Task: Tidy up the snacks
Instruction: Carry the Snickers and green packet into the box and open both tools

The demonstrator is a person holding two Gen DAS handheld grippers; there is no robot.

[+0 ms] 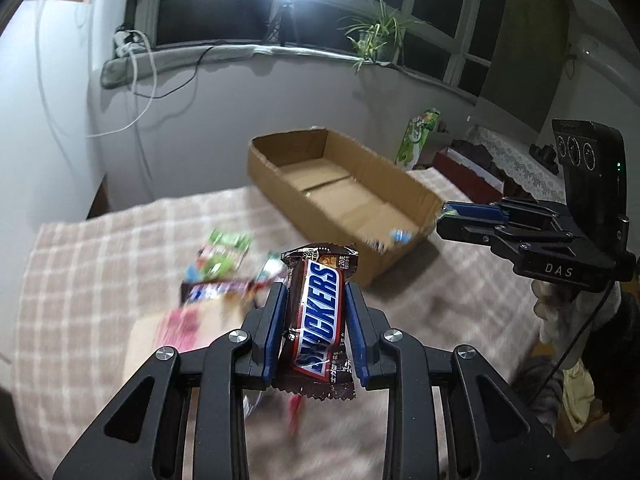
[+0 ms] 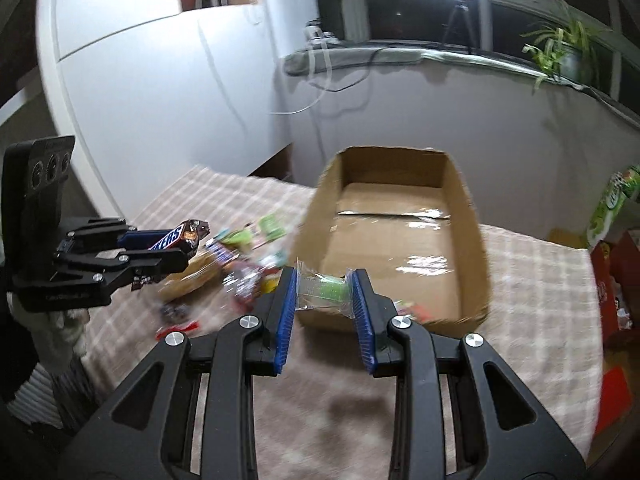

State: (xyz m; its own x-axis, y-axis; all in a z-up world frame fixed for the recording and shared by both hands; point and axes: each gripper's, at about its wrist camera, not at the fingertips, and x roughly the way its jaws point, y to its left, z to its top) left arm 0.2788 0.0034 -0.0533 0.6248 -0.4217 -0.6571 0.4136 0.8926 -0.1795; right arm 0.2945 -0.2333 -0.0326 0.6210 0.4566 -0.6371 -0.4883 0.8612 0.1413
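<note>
My left gripper [image 1: 314, 292] is shut on a brown Snickers bar [image 1: 316, 316], held above the checked tablecloth; it also shows in the right wrist view [image 2: 176, 240]. My right gripper [image 2: 325, 280] is shut on a clear packet with a green snack [image 2: 322, 292], held just before the near wall of the open cardboard box [image 2: 320, 216]. The box [image 1: 260, 168] looks empty inside. The right gripper [image 1: 452, 216] shows at the right of the left wrist view, beside the box's near corner. A blurred pile of loose snacks [image 1: 220, 268] lies left of the box, also in the right wrist view [image 2: 240, 256].
The table with the checked cloth [image 1: 100, 260] fills the foreground. A green snack bag [image 1: 416, 136] stands behind the box to the right. A ring light on a tripod [image 1: 286, 8] and a potted plant [image 1: 376, 32] sit on the windowsill. White wall and cables are behind.
</note>
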